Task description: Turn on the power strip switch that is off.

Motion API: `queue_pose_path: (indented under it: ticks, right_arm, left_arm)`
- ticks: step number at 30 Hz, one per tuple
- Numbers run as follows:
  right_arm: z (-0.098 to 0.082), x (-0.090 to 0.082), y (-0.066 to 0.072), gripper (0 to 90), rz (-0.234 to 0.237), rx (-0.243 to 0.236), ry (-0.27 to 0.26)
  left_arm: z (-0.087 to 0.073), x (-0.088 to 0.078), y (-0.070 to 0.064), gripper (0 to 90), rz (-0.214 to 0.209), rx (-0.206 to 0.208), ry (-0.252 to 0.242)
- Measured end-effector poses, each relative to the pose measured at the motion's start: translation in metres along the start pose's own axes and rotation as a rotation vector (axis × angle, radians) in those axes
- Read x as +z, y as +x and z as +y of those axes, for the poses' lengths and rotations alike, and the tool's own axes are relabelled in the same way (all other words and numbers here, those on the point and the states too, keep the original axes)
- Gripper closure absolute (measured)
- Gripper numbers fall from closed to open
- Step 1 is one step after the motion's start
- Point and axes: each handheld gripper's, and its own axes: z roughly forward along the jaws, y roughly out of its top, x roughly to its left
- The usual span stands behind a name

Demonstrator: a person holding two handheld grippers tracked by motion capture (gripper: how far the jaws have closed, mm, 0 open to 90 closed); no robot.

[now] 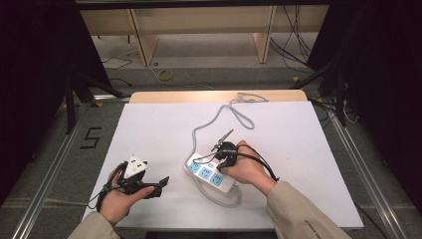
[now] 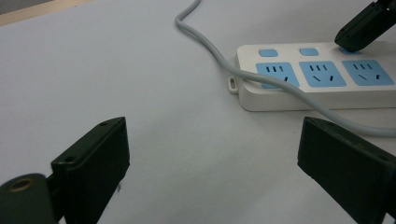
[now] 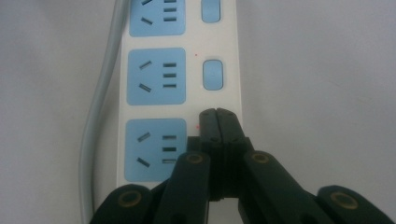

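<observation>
One grey cable (image 2: 261, 79) crosses the power strip (image 2: 322, 91) sockets

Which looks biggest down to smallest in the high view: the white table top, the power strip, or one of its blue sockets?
1. white table top, by far the largest.
2. power strip, a small white bar partly under the right tool.
3. blue socket, a small patch on the strip.

Third switch (image 3: 215, 122) under closed gripper (image 3: 216, 114)
</observation>
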Motion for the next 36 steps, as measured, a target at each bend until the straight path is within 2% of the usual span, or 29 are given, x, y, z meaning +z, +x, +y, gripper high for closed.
queue_pose_path:
  ticks: [36]
  right_arm:
    - [-0.0022,-0.0012,-0.0006,90.0,0.005,-0.002,-0.011]
  left_arm:
    - [0.0005,0.0015,-0.0010,8.8,-0.004,0.002,0.001]
